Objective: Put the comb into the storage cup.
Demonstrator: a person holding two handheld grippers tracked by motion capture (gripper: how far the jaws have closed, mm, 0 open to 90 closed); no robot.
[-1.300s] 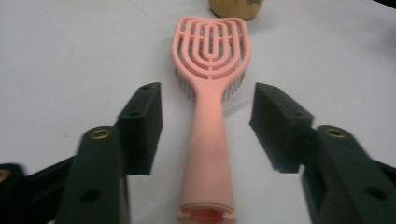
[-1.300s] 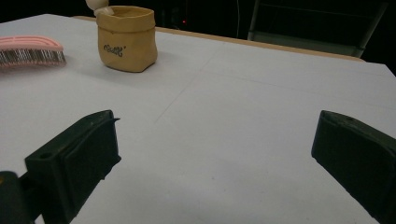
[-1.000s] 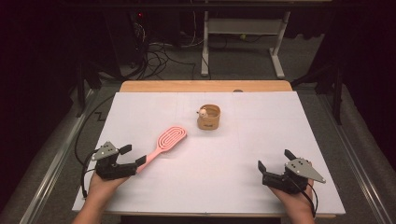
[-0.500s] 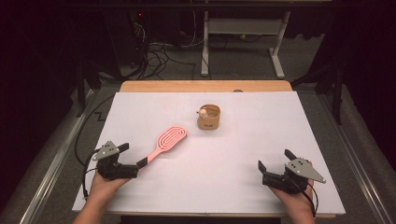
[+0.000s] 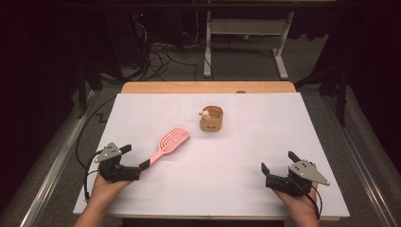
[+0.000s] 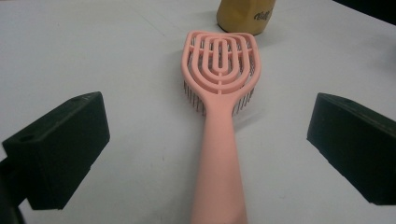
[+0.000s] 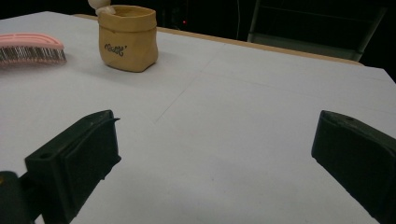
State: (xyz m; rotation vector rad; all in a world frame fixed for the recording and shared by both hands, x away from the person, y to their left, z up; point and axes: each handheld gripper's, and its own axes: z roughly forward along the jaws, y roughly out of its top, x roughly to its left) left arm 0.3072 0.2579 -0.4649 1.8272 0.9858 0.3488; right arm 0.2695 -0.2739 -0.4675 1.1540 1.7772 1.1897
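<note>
A pink paddle hairbrush (image 5: 172,140) lies bristles down on the white table, its handle pointing toward my left gripper (image 5: 135,156). In the left gripper view the handle (image 6: 218,154) runs up between the two black jaws, which stand wide apart and do not touch it. Those jaws have just been opening, and my left gripper (image 6: 208,116) is open. A small tan pot (image 5: 211,119) with a little figure at its rim stands beyond the brush head. Near the front right, my right gripper (image 5: 278,161) rests open with nothing between its jaws (image 7: 215,135).
White paper (image 5: 265,127) covers the table, with a wooden edge (image 5: 208,87) at the far side. Beyond it are a dark floor, cables (image 5: 163,56) and a white desk frame (image 5: 246,42). The pot (image 7: 127,38) and the brush (image 7: 30,47) lie far left in the right gripper view.
The left gripper's jaws have spread wider around the brush handle. Both hands and the brush have kept their places.
</note>
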